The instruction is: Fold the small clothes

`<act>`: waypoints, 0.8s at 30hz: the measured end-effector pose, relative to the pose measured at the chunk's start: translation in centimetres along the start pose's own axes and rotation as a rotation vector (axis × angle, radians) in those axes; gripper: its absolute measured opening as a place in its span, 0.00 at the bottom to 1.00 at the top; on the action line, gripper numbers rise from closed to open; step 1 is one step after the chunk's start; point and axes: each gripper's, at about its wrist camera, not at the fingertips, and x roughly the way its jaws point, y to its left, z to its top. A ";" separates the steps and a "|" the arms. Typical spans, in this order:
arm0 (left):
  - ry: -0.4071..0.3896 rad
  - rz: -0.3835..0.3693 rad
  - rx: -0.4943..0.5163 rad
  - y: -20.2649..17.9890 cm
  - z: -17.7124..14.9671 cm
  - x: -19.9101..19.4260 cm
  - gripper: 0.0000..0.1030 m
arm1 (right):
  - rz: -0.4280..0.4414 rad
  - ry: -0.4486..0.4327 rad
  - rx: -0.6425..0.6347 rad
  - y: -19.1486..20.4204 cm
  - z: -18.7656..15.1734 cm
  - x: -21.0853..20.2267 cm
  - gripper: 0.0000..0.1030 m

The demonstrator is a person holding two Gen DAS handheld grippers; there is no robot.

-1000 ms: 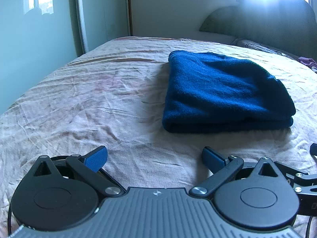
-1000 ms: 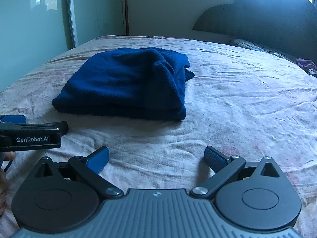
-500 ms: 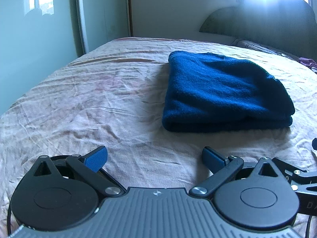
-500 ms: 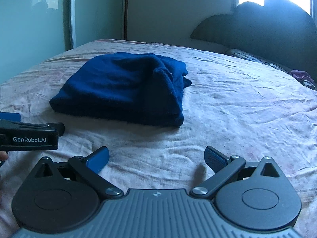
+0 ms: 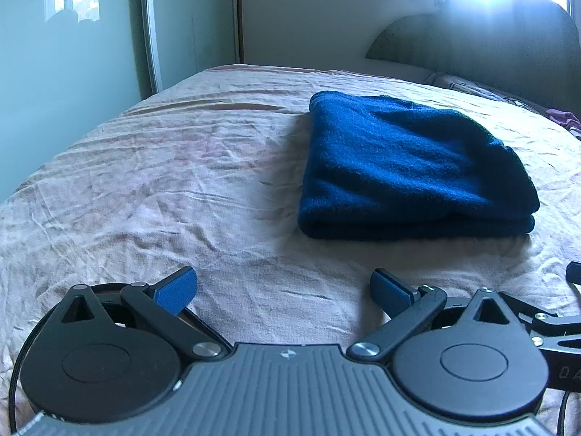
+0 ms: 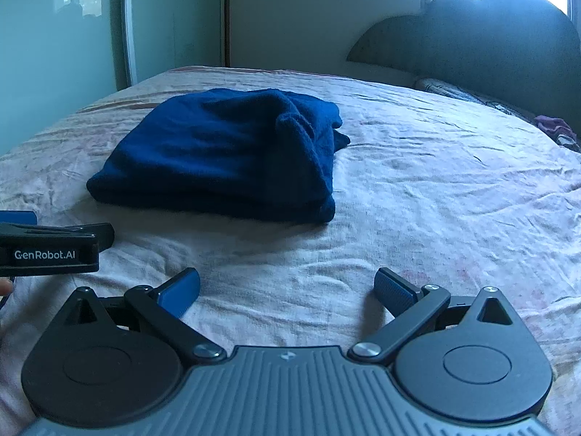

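A dark blue knitted garment (image 5: 410,167) lies folded in a thick rectangle on the pink bed sheet (image 5: 163,181); it also shows in the right wrist view (image 6: 225,156). My left gripper (image 5: 283,287) is open and empty, low over the sheet, short of the garment's near-left corner. My right gripper (image 6: 287,289) is open and empty, short of the garment's near-right corner. The left gripper's body (image 6: 51,250) shows at the left edge of the right wrist view. Part of the right gripper (image 5: 559,327) shows at the right edge of the left wrist view.
A dark headboard (image 5: 490,32) stands at the back right with a bright window above it. A pillow (image 6: 457,91) and a purple cloth (image 6: 555,127) lie at the far right. A pale wall and a mirrored door (image 5: 72,36) are on the left.
Both grippers stay open and have drawn back and tilted slightly; the garment sits a little farther off in both views. The garment itself has not moved.
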 end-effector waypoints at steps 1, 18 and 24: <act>0.001 -0.001 -0.001 0.0 0.0 0.0 1.00 | 0.000 0.001 0.000 0.0 0.0 0.0 1.00; 0.003 -0.003 -0.008 0.0 -0.1 0.1 1.00 | 0.014 0.014 0.028 -0.3 0.0 0.3 1.00; 0.003 -0.004 -0.010 0.0 -0.1 0.1 1.00 | 0.023 0.013 0.041 -0.4 0.0 0.3 1.00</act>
